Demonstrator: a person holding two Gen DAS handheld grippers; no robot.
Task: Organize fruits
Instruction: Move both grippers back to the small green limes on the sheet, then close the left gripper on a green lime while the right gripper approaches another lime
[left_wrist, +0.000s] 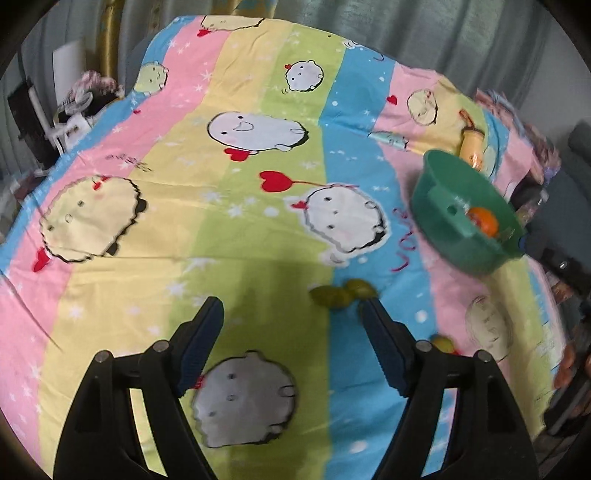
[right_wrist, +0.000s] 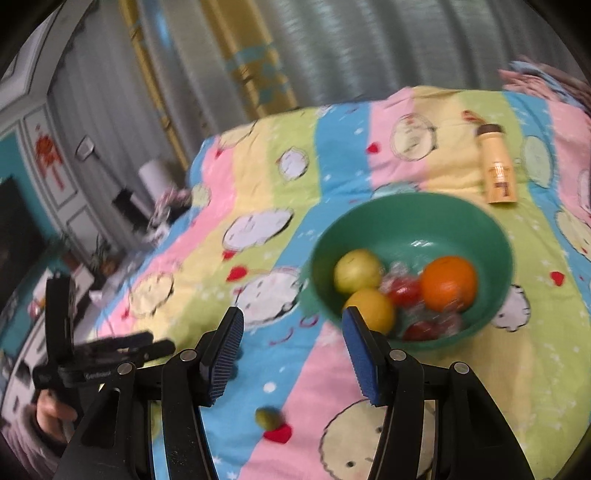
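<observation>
A green bowl (right_wrist: 410, 225) sits on the striped cartoon bedsheet (right_wrist: 295, 177). It holds an orange (right_wrist: 448, 282), a pale green apple (right_wrist: 356, 275), a yellow fruit (right_wrist: 373, 308) and red wrapped pieces (right_wrist: 404, 290). My right gripper (right_wrist: 291, 354) is open and empty just in front of the bowl, above a small green fruit (right_wrist: 267, 417). In the left wrist view my left gripper (left_wrist: 291, 332) is open and empty over the sheet. Small green fruits (left_wrist: 341, 293) lie just beyond its right finger. The bowl (left_wrist: 458, 206) is at the right there.
A beige bottle (right_wrist: 496, 166) lies on the sheet behind the bowl. A small yellow fruit (left_wrist: 443, 343) lies by the left gripper's right finger. Clutter and furniture (left_wrist: 48, 122) stand off the bed's left side. Curtains (right_wrist: 332, 48) hang behind.
</observation>
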